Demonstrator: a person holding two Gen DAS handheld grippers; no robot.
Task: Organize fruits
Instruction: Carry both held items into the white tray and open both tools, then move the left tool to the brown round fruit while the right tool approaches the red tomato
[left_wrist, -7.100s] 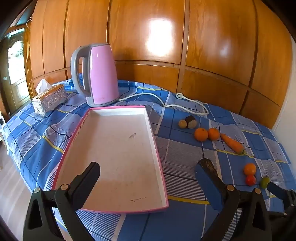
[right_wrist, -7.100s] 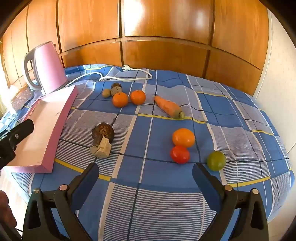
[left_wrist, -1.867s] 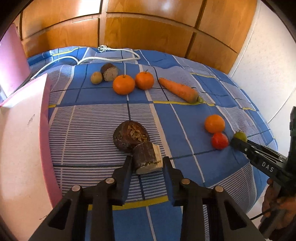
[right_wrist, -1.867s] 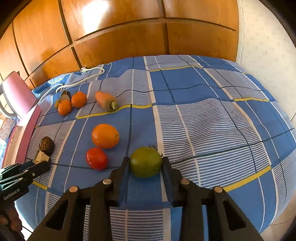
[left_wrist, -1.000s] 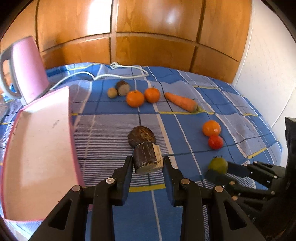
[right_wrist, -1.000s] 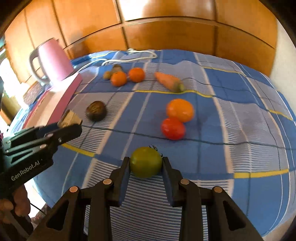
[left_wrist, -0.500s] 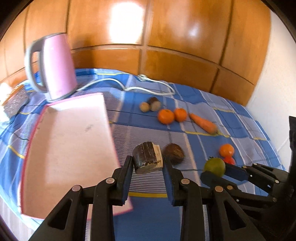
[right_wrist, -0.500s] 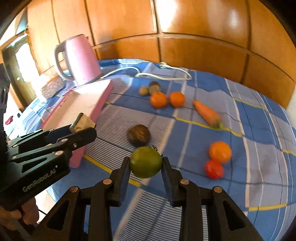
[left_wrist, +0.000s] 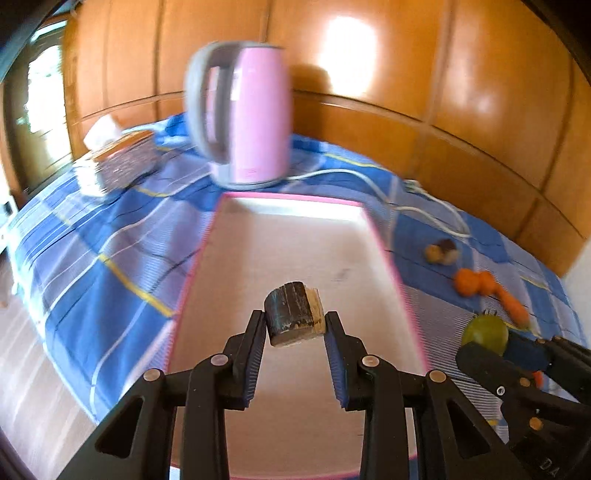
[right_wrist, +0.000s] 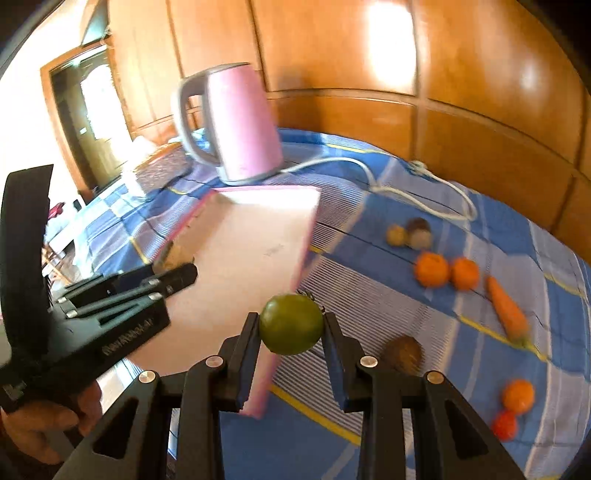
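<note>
Left wrist view: my left gripper (left_wrist: 295, 325) is clamped on a dark brown chunk (left_wrist: 294, 313) with a pale cut face, held over the near half of the pink tray (left_wrist: 384, 254). My right gripper (right_wrist: 291, 326) squeezes a green tomato (right_wrist: 290, 324) above the tray's right edge. Other fruit lies on the blue checked cloth (right_wrist: 388, 295), right of the tray.

Pink, blue and orange
Pink kettle (left_wrist: 247, 110), pink-rimmed tray (left_wrist: 288, 201), blue checked cloth (left_wrist: 92, 258) with yellow lines, green tomato (right_wrist: 291, 324).
</note>
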